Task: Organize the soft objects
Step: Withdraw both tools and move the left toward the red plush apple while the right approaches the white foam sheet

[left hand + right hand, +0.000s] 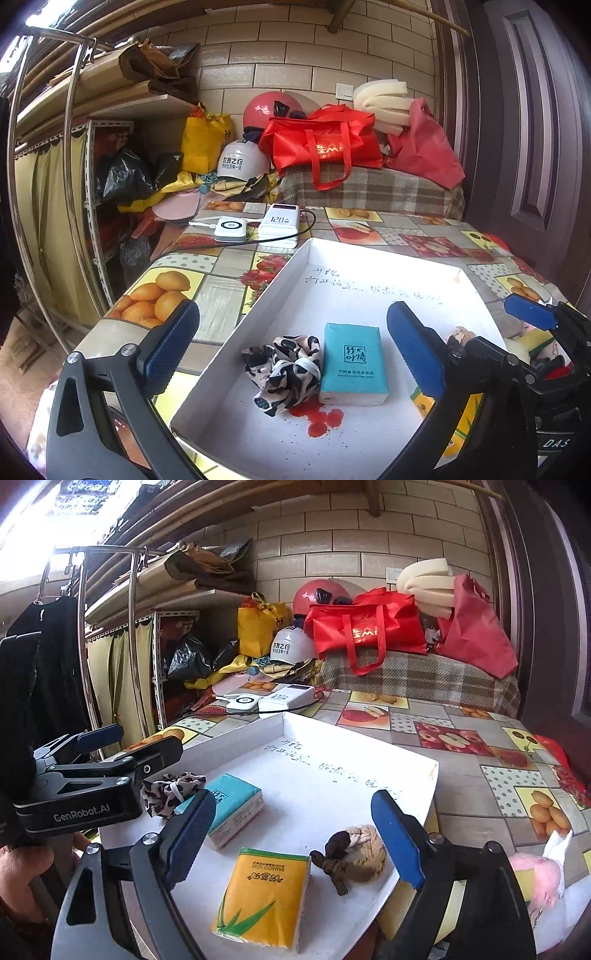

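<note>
On the desk (pixel 221 295) sits a white tray (pixel 369 746). It holds a teal tissue pack (pixel 352 363) touching a scrunchie (pixel 284 369). Only the right view shows the yellow tissue pack (pixel 264 897) and rope toy (pixel 354 856). The left hand-held gripper (pixel 291 339) and right hand-held gripper (pixel 295 834) both gape wide, gripping nothing.

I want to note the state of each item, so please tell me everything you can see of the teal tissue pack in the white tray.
The teal tissue pack is a small rectangular packet in soft, smooth wrapping, with dark characters printed on its top and a white band along its lower side. It looks sealed and full. It lies flat on the floor of the white tray. The black-and-white scrunchie lies against its side. No gripper touches it: the open left gripper has its fingers on either side, apart from the pack.
</note>
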Available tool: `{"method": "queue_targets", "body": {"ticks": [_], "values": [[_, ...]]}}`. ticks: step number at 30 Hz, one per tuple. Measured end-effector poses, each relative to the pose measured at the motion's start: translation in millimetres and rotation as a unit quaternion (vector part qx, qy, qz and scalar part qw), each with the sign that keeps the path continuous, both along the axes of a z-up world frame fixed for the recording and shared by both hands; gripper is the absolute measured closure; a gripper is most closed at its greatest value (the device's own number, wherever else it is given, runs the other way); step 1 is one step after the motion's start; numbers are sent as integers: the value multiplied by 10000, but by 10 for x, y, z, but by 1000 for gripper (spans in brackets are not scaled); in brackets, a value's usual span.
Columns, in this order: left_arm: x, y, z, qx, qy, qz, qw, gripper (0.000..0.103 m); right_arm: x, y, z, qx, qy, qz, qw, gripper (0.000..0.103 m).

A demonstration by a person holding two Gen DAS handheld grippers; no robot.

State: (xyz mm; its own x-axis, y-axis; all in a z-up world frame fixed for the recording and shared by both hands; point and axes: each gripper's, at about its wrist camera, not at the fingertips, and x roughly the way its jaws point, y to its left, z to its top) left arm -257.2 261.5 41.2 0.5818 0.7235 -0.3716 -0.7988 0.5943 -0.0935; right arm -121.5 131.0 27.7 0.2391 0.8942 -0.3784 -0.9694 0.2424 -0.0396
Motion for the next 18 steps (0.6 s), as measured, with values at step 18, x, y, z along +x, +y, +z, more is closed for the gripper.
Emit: {"method": "queue_targets", "body": {"ticks": [18], "values": [[-39,-51,31,127,-46,109,9998,0,-216,-200,5,162,-86,319,9993,0]]}}
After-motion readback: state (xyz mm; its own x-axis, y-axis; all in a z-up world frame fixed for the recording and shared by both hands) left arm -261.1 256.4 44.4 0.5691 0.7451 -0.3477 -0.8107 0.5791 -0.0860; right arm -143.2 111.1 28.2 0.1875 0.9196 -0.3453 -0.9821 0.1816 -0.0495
